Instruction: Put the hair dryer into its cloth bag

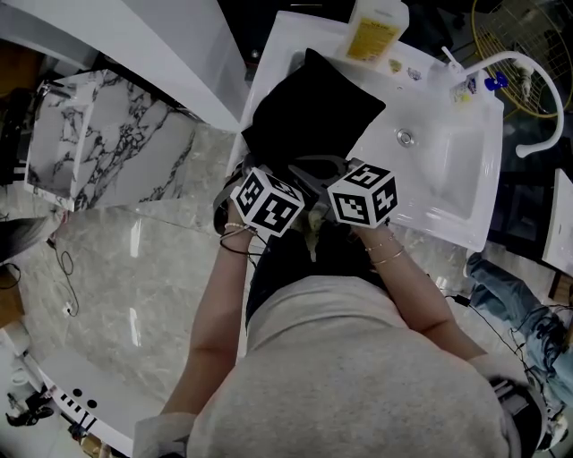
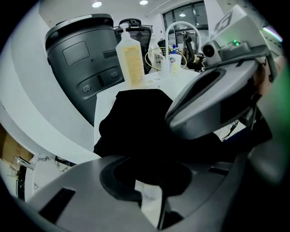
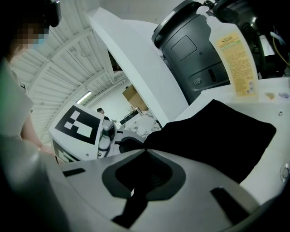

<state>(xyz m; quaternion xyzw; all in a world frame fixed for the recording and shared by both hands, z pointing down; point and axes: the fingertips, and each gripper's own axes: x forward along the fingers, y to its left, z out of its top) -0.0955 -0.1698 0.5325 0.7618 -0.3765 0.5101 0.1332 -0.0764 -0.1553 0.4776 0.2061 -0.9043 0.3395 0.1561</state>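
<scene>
Bright, even indoor light; ceiling lamps [image 2: 96, 4] glow at the top of the left gripper view. The white sink [image 1: 461, 192] nears overexposure, and the black cloth bag [image 1: 313, 112] loses all detail. Both gripper views bulge, with dark corners and soft foregrounds.

Likely bathroom showroom: washbasin [image 1: 448, 170], faucet [image 1: 528, 72], marble [image 1: 107, 143].

A white counter [image 1: 273, 76] with a sunken basin [image 1: 448, 161] carries a black cloth bag [image 1: 309, 112] lying flat and a yellow-labelled bottle [image 1: 376, 29] at the back.
</scene>
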